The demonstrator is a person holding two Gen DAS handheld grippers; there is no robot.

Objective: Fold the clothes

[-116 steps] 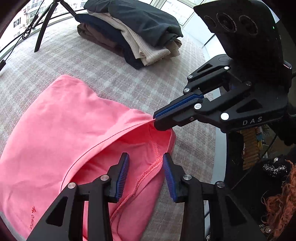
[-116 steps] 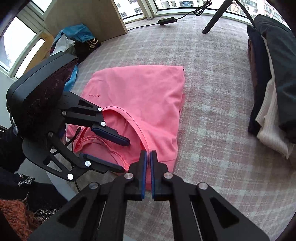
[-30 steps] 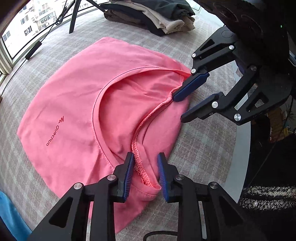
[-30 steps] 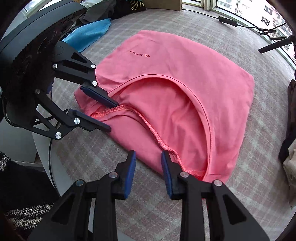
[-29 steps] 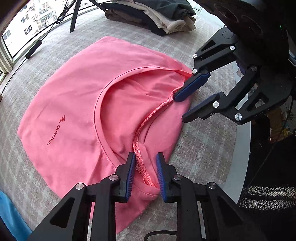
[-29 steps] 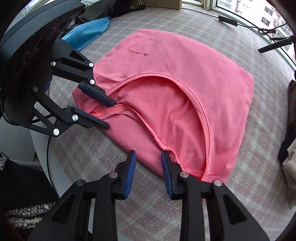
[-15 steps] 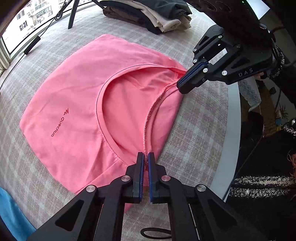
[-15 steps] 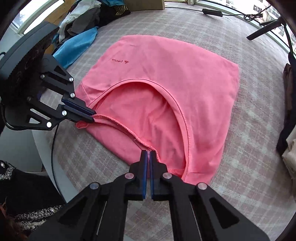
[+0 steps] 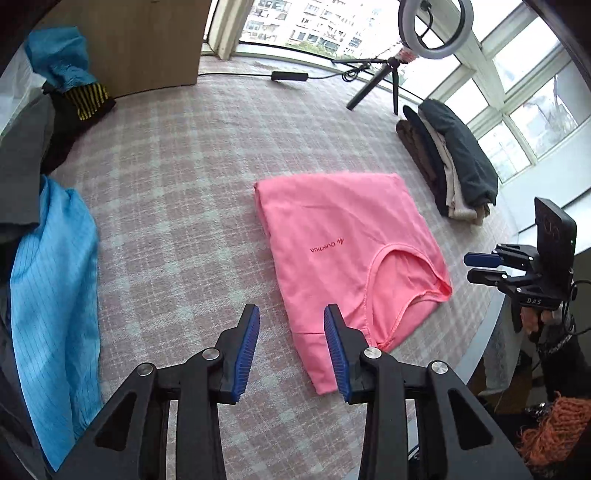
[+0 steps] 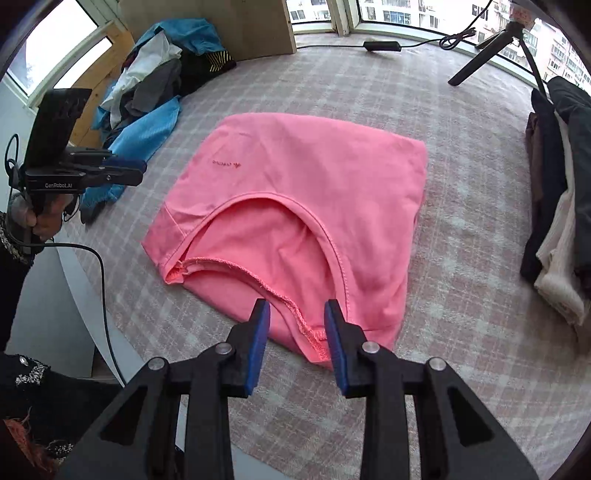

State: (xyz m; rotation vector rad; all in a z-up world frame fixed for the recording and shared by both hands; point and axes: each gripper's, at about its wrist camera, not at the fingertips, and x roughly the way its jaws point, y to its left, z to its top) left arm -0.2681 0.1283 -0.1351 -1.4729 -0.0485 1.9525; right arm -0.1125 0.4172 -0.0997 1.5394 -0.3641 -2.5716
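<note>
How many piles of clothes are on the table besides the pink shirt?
2. A folded stack sits at the table's far right edge; a loose heap lies at the far left by the wooden board. More may be out of view.

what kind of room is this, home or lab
Probably a home room with a bay of windows, set up for filming. Apartment blocks show outside, a ring light on a tripod stands by the glass, and folded clothes plus a loose heap sit on a plaid-covered table.

Bright daylight from the windows (image 9: 524,110) — sharp, fisheye-bent edges, dark corners.
</note>
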